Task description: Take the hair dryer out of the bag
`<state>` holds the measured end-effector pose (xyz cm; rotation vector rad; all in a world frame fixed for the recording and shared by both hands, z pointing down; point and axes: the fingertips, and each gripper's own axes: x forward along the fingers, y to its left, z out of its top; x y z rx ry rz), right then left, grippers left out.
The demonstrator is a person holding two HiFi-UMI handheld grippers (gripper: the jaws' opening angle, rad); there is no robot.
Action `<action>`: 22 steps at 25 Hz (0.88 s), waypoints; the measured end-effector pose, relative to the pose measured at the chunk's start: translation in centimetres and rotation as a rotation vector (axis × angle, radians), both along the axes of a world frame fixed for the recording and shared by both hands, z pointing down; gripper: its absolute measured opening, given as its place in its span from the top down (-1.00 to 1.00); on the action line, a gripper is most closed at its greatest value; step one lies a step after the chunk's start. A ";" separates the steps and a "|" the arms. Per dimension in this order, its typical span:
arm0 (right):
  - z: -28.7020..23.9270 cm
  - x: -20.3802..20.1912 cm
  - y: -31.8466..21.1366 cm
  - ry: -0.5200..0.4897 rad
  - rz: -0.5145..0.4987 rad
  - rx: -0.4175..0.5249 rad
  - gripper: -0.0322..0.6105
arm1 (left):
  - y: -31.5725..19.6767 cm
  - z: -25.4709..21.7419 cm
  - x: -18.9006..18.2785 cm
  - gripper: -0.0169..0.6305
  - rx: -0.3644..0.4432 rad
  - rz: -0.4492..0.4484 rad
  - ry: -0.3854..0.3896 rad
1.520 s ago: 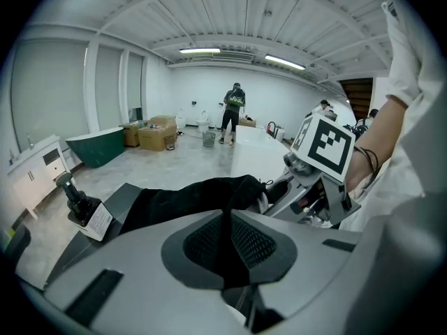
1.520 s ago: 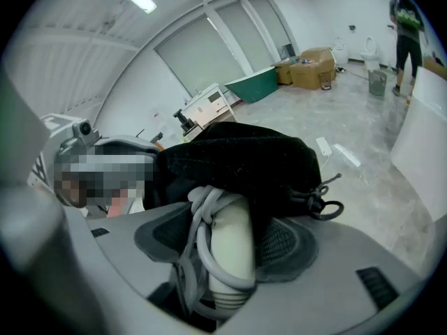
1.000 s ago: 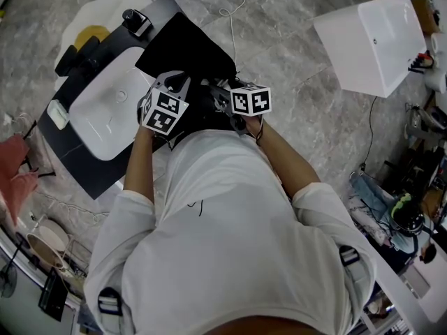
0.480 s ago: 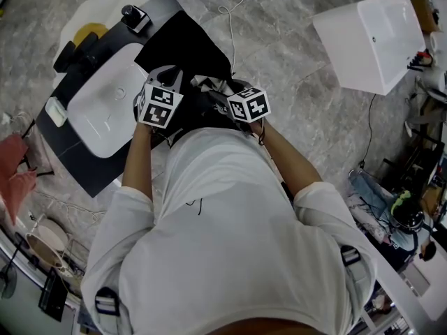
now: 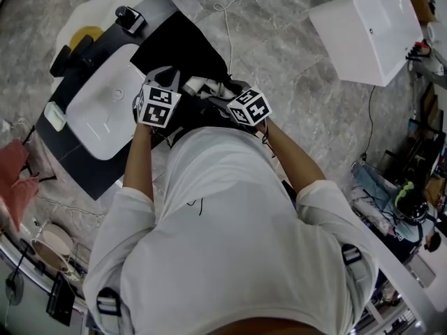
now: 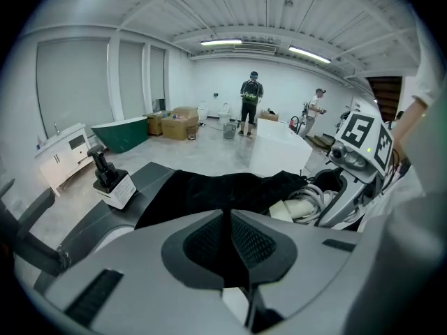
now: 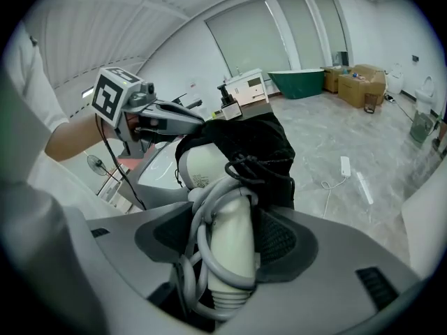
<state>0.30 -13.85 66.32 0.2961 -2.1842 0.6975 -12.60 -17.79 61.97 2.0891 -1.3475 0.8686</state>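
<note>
The white hair dryer (image 7: 234, 246), cord wound round its handle, sits with its head partly inside the black bag (image 7: 260, 142) on a dark counter (image 5: 70, 167). The right gripper (image 7: 228, 220) clamps the handle between its 2 wide-set jaws. The left gripper (image 6: 228, 218) is pinched almost together on the bag's edge.

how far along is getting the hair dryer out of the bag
Roughly halfway. Done: the right claw is clamped on the cord-wrapped handle of the hair dryer, and that handle is clear of the bag. In hand: the left claw looks pinched on the bag's fabric, while the dryer's head sits inside the drawstring mouth. Left: pull the head free.
</note>
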 end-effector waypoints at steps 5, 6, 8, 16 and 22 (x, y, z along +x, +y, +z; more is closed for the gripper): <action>-0.5 0.5 0.4 0.002 -0.046 0.018 0.08 | -0.2 0.5 0.1 0.80 -0.027 -0.030 0.058; -0.6 0.6 0.5 0.001 -0.055 0.021 0.08 | -0.3 0.7 0.1 0.80 -0.032 -0.038 0.072; -0.9 0.7 0.9 -0.003 -0.075 0.024 0.08 | -0.5 0.9 -0.1 0.80 -0.043 -0.051 0.093; -2.0 1.4 2.5 -0.051 -0.077 -0.011 0.08 | -0.8 1.6 -0.7 0.80 -0.065 -0.070 0.107; -3.5 1.8 3.6 -0.111 -0.064 -0.055 0.08 | -0.6 2.8 -0.7 0.80 -0.095 -0.116 0.180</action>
